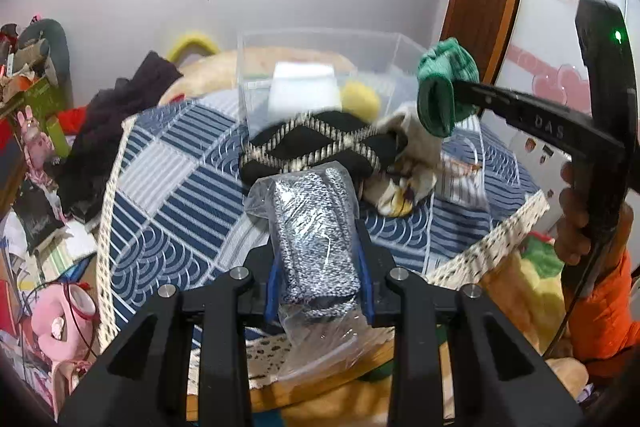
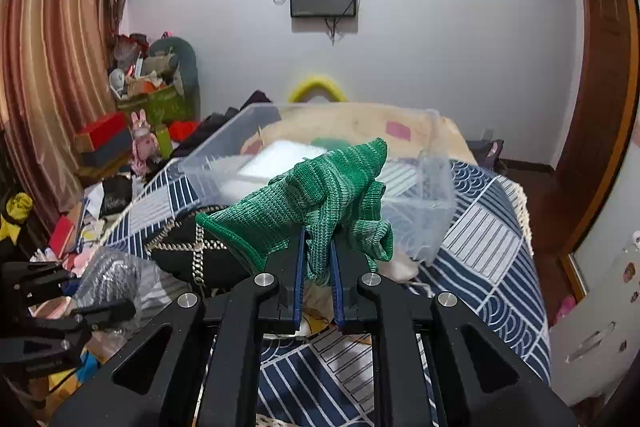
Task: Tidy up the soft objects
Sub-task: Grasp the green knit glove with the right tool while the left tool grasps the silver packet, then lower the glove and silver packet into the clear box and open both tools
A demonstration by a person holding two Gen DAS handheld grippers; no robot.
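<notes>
My left gripper [image 1: 318, 255] is shut on a speckled grey knit item in a clear plastic bag [image 1: 316, 239], held above the bed. My right gripper [image 2: 316, 259] is shut on a green knit glove [image 2: 320, 195]; in the left wrist view the green glove [image 1: 444, 87] hangs at the right gripper's tips beside the box. A clear plastic box [image 1: 320, 75] stands on the blue patterned blanket [image 1: 180, 195] and holds a white sponge [image 1: 302, 89] and a yellow soft ball [image 1: 360, 99]. A black cloth with beige diamond trim [image 1: 316, 143] lies in front of the box.
A cream cloth [image 1: 412, 163] lies right of the black one. Dark clothes [image 1: 120, 123] are heaped at the blanket's left edge. Cluttered boxes and pink plush toys [image 1: 60, 323] fill the floor on the left. A wooden door frame [image 2: 600, 107] stands at right.
</notes>
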